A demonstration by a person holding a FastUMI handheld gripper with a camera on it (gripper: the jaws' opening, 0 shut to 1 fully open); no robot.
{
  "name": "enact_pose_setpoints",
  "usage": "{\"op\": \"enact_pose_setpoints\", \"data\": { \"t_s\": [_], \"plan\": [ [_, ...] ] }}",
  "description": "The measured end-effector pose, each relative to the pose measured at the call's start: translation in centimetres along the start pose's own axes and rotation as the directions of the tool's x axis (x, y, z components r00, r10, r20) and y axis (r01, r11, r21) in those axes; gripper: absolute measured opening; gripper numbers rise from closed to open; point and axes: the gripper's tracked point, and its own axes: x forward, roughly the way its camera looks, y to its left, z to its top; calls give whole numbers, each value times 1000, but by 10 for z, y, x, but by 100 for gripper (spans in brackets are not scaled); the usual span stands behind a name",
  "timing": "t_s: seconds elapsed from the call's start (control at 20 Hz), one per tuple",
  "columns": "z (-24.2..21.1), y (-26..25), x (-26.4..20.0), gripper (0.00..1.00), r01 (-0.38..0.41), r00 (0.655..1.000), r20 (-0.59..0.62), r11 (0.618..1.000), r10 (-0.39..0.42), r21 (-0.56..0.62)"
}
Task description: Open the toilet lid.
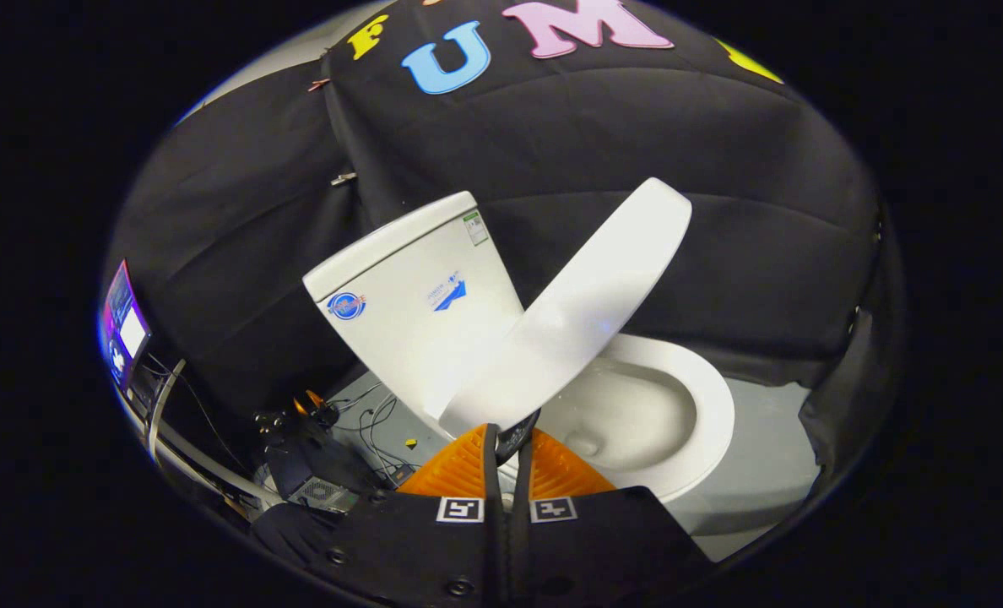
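My gripper (508, 456) had its two fingers nearly together, pinching the thin front edge of the toilet lid (582, 304), so both ridged pads were pressing on it. That one lid, a smooth glossy white oval, was lifted partway and tilted up just ahead of the fingers, between the boxy white cistern (417, 304) and the open bowl (637, 414). One rounded seat ring (717, 414) sat around the bowl on a flat grey floor (767, 473).
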Motion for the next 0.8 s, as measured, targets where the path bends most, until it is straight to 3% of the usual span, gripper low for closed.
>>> {"op": "enact_pose_setpoints", "data": {
  "t_s": [0.3, 0.8],
  "plan": [
    [38, 46, 15, 5, -26, 999, 39, 986, 33, -165],
    [78, 142, 64, 9, -95, 990, 68, 929, 127, -358]
  ]
}}
